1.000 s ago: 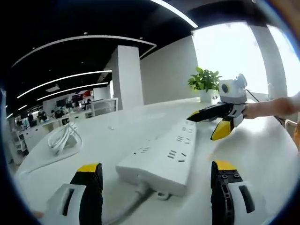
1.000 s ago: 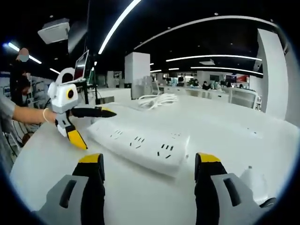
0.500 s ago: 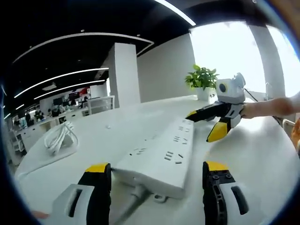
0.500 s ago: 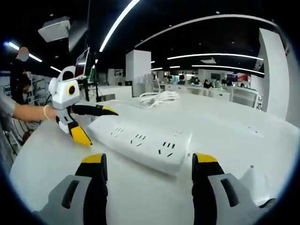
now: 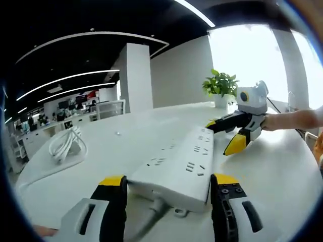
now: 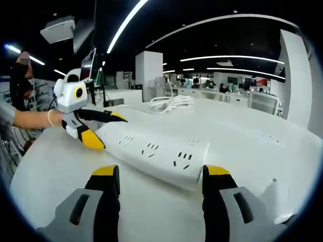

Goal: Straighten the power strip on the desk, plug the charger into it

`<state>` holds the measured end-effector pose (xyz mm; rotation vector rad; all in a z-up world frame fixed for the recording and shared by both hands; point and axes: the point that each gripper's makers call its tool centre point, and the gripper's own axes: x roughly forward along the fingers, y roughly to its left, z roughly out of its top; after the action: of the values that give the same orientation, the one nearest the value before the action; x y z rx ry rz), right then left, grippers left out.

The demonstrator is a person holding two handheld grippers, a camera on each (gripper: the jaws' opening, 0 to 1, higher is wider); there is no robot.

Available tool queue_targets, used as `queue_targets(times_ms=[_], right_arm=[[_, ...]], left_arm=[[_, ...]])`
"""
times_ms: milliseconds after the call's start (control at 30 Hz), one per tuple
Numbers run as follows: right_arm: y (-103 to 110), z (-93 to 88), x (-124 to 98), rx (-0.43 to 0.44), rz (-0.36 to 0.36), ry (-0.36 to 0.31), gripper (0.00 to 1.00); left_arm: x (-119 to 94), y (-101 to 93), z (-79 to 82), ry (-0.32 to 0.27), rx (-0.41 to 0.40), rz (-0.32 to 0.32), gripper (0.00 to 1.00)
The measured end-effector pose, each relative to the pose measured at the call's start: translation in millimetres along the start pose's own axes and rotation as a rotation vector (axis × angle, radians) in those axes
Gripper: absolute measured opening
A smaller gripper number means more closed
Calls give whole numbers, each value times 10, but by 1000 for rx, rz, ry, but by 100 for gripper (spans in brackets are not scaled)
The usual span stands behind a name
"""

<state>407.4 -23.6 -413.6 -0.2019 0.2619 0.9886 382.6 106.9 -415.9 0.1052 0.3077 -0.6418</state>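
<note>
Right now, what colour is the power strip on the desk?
The power strip is white with dark socket slots, clearest in the left gripper view.

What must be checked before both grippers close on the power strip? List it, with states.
1. Left gripper straddles the power strip's cord end: ok.
2. Right gripper straddles the other end: ok.
3. Both grippers open: ok.
4. Fingers touching the strip: cannot tell.
5. Coiled white cable lies apart from the strip: ok.
6. Charger located: cannot tell.
</note>
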Motion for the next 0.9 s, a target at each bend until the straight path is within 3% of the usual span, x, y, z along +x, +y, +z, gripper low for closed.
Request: queue_targets(times_ms=[267, 900], right_arm=[[-109, -12, -33, 3, -47, 9, 46], [-86, -15, -42, 6, -73, 33, 45]], left_arm=[[2, -8, -13, 15, -1, -17, 68], [27, 0, -22, 57, -4, -61, 68]])
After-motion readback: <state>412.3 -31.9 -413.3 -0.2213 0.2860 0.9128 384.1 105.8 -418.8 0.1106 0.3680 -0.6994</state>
